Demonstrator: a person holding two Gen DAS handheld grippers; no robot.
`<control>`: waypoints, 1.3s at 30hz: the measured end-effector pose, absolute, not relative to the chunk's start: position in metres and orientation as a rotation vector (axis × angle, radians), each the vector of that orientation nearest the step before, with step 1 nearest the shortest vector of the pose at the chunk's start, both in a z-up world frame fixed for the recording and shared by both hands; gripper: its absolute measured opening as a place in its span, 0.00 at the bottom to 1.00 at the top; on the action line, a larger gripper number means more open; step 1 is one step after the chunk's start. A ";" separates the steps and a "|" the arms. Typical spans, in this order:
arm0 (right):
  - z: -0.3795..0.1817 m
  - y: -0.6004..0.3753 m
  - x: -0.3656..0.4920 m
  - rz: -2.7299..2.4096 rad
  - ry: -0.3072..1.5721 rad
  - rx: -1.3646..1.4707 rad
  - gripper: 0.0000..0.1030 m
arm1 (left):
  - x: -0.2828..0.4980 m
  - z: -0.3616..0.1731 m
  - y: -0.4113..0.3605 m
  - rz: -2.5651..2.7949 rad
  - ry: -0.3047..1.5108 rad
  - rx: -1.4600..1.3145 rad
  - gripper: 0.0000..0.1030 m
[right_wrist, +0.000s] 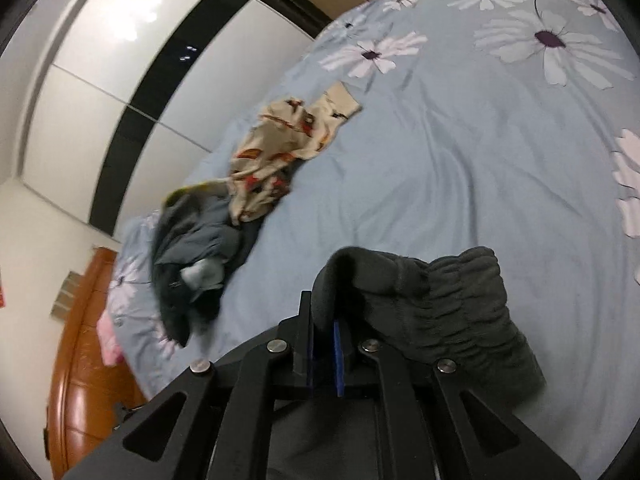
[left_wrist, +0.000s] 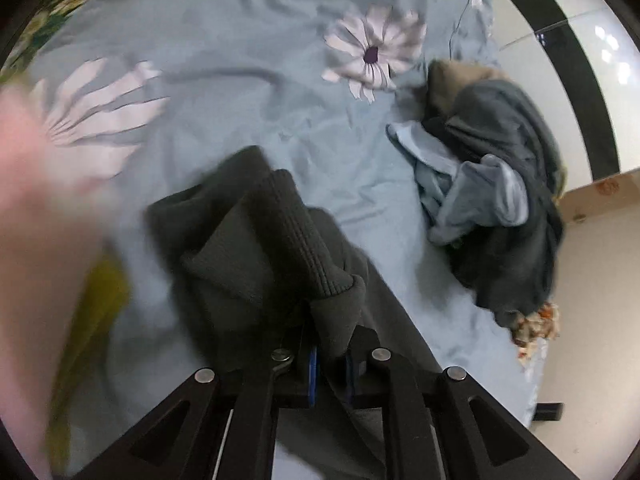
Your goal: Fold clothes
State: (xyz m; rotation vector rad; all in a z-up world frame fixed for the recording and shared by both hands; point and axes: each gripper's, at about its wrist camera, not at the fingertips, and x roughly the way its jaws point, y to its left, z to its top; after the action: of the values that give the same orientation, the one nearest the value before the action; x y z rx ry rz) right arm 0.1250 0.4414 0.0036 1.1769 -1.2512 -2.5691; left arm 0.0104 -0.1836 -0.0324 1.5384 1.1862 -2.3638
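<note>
Left gripper [left_wrist: 331, 350]: fingers closed on the ribbed cuff of the dark garment [left_wrist: 280, 240].
Right gripper [right_wrist: 325, 332]: fingers closed on the dark garment's [right_wrist: 440, 300] gathered waistband.
Dark garment: held above the bed [left_wrist: 240, 32], between both grippers.
Clothes pile [right_wrist: 200, 256]: near the bed's edge, apart from the held garment.

Dark grey-green knit garment [left_wrist: 280, 248]: matt, ribbed cuff, gathered elastic waistband [right_wrist: 452, 292]. Pale blue flower-print bedsheet [left_wrist: 240, 60]: smooth matt cotton-like cloth, creased. Black gripper fingers [right_wrist: 304, 320]: matt plastic, shiny metal rivets. White-and-black wardrobe doors [right_wrist: 120, 60]: glossy. Orange-brown wooden bed frame [right_wrist: 84, 380]: lacquered, shiny.
</note>
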 end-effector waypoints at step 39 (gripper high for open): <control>-0.075 0.463 0.195 -2.627 -1.496 0.984 0.62 | 0.051 -0.070 -0.194 -2.597 1.150 1.179 0.64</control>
State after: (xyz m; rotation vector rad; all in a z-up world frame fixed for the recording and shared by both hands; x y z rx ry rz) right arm 0.1946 0.4632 -0.0750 0.9836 -1.4963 -2.6273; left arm 0.0505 -0.1941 -0.0695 1.1788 1.1499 -2.5968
